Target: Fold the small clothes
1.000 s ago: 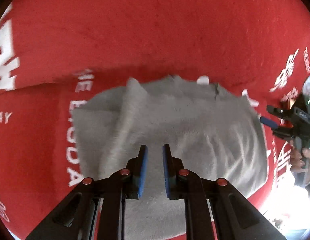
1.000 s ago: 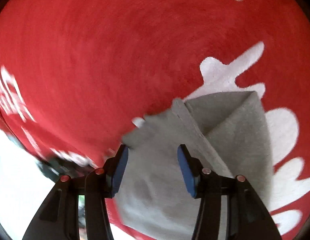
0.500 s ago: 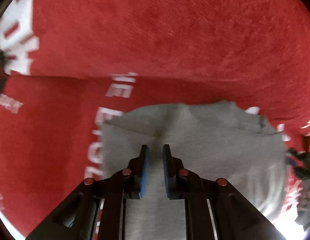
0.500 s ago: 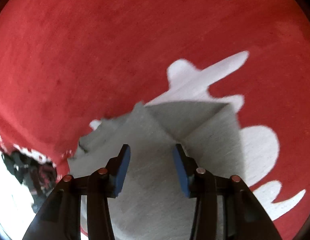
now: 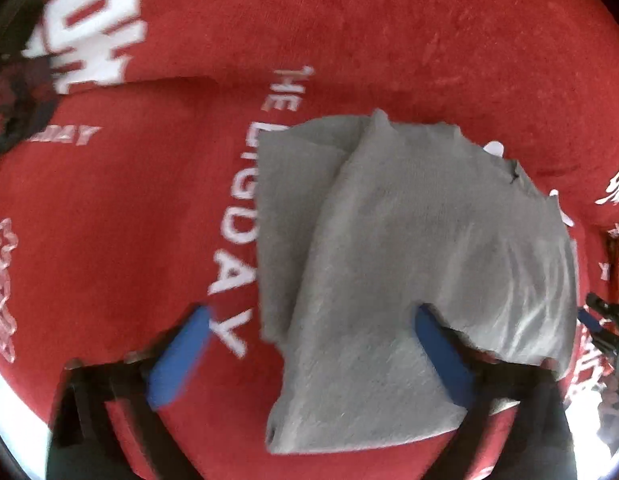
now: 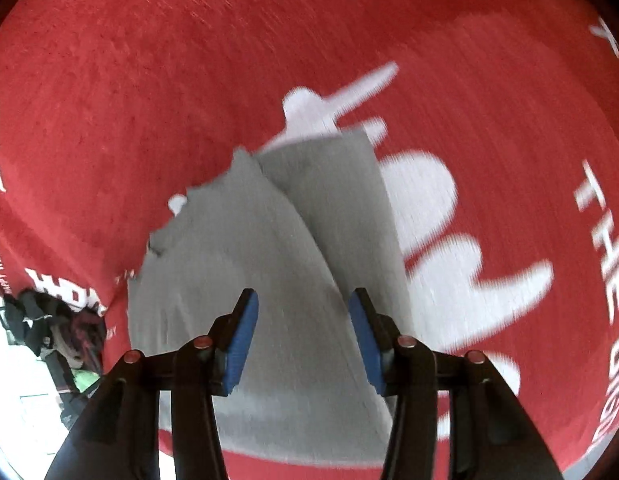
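Observation:
A small grey garment (image 5: 409,240) lies partly folded on a red cloth with white lettering (image 5: 349,40). One flap is laid over the rest. My left gripper (image 5: 309,312) points down over the garment's near edge, and its jaws are opening wide. The grey fabric lies between them and against the right pad (image 5: 441,356), unpinched. In the right wrist view the same garment (image 6: 249,260) shows a diagonal fold line. My right gripper (image 6: 303,294) hovers above it with jaws half apart, opening slightly, with nothing pressed between them. It also shows at the left wrist view's right edge (image 5: 605,320).
The red cloth (image 6: 149,80) covers the whole work surface around the garment. A dark heap of clothes (image 6: 49,320) lies past its left edge on a pale floor. Dark fabric (image 5: 13,100) also sits at the upper left of the left wrist view.
My left gripper's jaws went from nearly shut on the grey fabric to wide open, letting the fold go. Both grippers shifted sideways over the garment.

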A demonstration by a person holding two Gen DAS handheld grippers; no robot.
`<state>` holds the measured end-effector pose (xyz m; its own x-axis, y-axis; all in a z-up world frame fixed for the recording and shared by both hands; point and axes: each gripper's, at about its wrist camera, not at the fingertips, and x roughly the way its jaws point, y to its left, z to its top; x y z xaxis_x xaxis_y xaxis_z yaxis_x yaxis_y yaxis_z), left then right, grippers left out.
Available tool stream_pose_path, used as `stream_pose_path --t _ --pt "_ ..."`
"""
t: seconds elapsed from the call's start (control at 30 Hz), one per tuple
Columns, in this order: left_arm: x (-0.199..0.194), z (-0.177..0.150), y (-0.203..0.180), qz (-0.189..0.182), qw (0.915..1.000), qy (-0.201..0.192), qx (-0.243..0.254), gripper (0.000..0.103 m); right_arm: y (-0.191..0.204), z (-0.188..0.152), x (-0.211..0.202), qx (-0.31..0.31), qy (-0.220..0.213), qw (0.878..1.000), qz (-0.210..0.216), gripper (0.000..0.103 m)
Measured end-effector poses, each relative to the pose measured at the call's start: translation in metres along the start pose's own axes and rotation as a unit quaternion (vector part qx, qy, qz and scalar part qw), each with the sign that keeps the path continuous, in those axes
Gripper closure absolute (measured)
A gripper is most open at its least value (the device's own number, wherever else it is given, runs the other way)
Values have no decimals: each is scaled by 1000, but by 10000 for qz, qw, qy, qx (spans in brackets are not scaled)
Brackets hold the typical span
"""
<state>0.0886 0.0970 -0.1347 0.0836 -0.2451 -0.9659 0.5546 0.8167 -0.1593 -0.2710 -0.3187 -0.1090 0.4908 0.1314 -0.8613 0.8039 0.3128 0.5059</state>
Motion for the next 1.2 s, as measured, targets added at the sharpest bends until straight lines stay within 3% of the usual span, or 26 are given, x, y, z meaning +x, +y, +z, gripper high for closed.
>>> stream_pose_path --t 0.17,0.3,0.4,0.53,0.6,0.7,0.73,0.77,0.8,0.83,1.0,1.2 --pt "-6 -21 9 -53 9996 202 -182 0 -8 -24 -9 188 -7 9998 57 51" --pt "5 -45 21 -356 9955 615 -633 0 -18 -49 -27 407 -71 9991 97 51" --pt "18 -63 35 -565 9884 900 -1087 0 -37 -78 -36 878 -24 9961 38 51" --pt "20 -76 44 -746 9835 924 -1364 3 -68 -105 -31 1677 -11 9857 182 51" --pt "19 -76 43 -739 9842 900 -1334 15 -79 -106 -26 2028 -131 9782 414 51" --pt "23 -72 43 -849 9827 895 -1380 50 -86 -99 -11 2330 -162 9693 763 53" --pt "24 -71 43 -880 9824 883 -1395 63 -85 -96 -7 2356 -137 9686 787 58" --pt "23 -70 42 -821 9838 828 -1364 71 -83 -93 -5 2323 -100 9696 764 80" --pt "20 -68 42 -827 9849 770 -1315 77 -78 -89 -4 2210 -71 9725 730 88" --pt "17 -67 42 -822 9860 727 -1257 82 -72 -86 -7 2035 -72 9771 617 88" --pt "10 -73 39 -618 9921 631 -889 85 -46 -79 -22 1018 12 9946 186 92" --pt "15 -82 46 -587 9924 619 -889 85 -66 -83 -1 915 192 9955 -184 92"
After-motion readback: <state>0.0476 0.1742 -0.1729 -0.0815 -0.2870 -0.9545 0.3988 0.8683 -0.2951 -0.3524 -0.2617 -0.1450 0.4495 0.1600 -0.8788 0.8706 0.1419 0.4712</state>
